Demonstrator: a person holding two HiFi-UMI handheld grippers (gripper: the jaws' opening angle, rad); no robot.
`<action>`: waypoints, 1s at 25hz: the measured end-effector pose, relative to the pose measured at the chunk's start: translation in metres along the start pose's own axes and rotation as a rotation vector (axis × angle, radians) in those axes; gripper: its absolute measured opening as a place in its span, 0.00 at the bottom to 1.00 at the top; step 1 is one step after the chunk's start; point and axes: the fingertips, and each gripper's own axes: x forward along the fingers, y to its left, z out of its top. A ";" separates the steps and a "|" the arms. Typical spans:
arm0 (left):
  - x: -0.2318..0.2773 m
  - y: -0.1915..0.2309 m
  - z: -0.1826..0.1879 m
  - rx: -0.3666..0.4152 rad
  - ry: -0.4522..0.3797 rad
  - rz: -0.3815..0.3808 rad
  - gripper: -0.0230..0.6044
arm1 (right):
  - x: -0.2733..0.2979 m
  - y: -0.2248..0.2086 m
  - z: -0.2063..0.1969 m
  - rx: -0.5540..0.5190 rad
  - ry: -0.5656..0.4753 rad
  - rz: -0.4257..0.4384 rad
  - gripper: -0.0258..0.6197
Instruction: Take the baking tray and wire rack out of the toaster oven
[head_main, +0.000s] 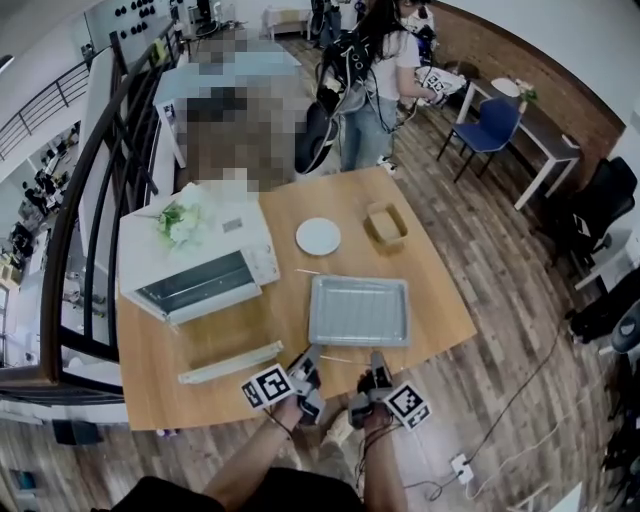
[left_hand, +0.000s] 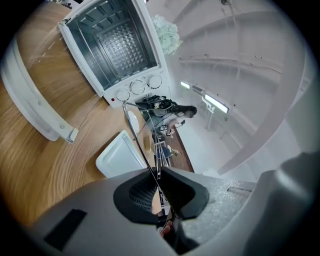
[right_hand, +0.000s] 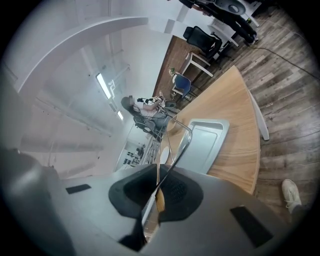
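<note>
The left hand-held gripper (head_main: 308, 362) and right hand-held gripper (head_main: 377, 362) both pinch the wire rack (left_hand: 141, 145), which stretches away toward the baking tray (head_main: 358, 310).

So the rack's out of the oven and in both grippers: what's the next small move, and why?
Probably lower the wire rack onto bare table beside the baking tray: the left gripper and right gripper are both shut on its wires, and the toaster oven stands empty.
</note>
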 end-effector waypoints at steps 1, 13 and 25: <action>0.005 0.003 -0.001 -0.004 -0.002 0.011 0.07 | 0.004 -0.004 0.003 0.000 0.008 -0.001 0.06; 0.051 0.040 -0.020 -0.030 -0.004 0.100 0.07 | 0.038 -0.060 0.020 0.045 0.088 -0.076 0.06; 0.077 0.080 -0.025 -0.027 0.007 0.164 0.07 | 0.069 -0.101 0.017 0.058 0.141 -0.116 0.07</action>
